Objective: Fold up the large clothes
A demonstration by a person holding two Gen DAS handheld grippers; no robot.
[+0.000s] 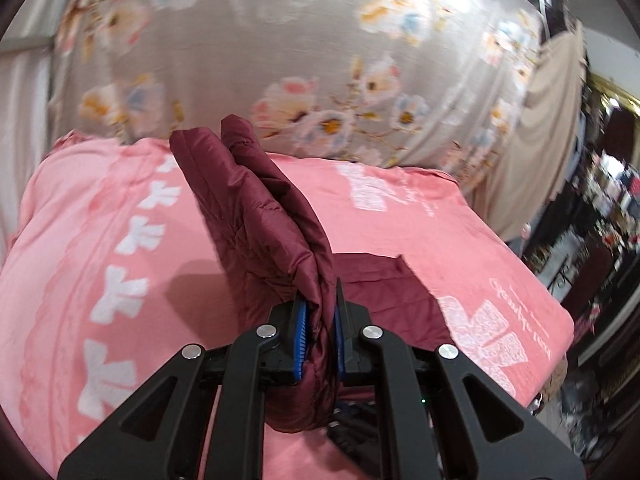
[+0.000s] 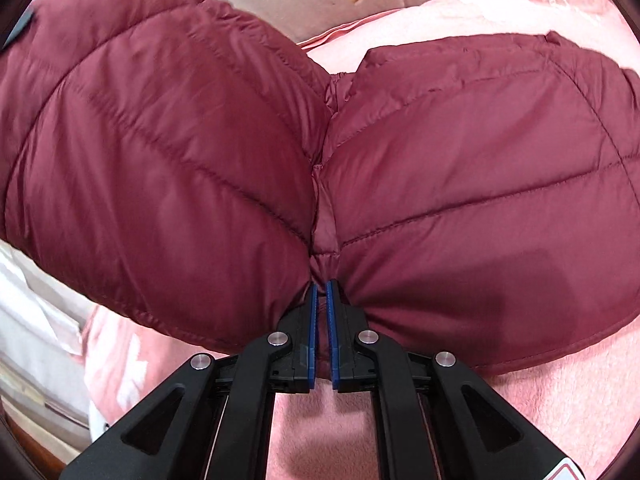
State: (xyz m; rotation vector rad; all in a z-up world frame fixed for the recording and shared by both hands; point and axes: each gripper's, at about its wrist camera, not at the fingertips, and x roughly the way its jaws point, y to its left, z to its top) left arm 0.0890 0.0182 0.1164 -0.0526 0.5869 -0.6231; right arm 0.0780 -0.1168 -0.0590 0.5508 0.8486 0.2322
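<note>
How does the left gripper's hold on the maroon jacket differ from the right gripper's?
The left gripper clamps a thick, bunched fold of the maroon jacket, fingers pushed apart; the right gripper pinches a thin seam, fingers nearly touching. Both are shut on the jacket over the pink blanket.

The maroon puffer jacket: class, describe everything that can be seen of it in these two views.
The maroon puffer jacket is quilted, with stitched seams across puffy panels of smooth, slightly shiny fabric. It lies over a pink blanket. The right gripper has its jaws shut on a pinched fold between two bulging panels. The left gripper has its jaws shut on a bunched, doubled-over part that stands up from the blanket. A flat maroon part lies on the blanket beside it.
</note>
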